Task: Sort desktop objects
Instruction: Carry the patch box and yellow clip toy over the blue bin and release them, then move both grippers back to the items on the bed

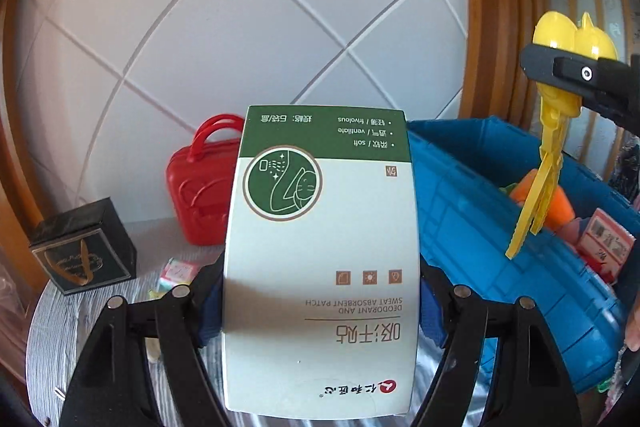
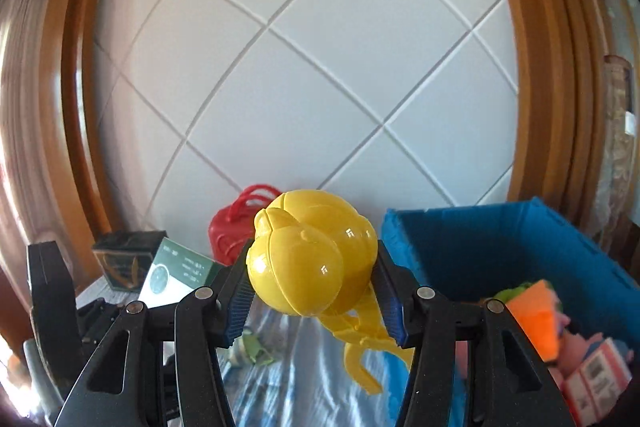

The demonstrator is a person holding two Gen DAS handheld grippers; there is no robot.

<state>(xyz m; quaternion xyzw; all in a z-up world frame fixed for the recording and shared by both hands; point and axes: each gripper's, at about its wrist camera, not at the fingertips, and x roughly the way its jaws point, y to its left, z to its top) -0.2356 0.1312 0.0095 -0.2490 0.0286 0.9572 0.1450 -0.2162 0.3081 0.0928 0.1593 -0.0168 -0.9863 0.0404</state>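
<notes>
While clamped in the left gripper (image 1: 320, 311), white-and-green patch box (image 1: 320, 259) fills centre frame of the left view, held above the grey surface (image 1: 60, 327). Right gripper (image 2: 312, 291) clenched on yellow duck-shaped tongs (image 2: 308, 255); in the left view, upper right, handles hanging over blue bin (image 1: 480, 227). Red case (image 1: 196, 195) and black gift box (image 1: 84, 247) at left, against white tiled wall (image 1: 240, 27). Orange toy (image 2: 536, 311) inside bin, lower right of the right view.
</notes>
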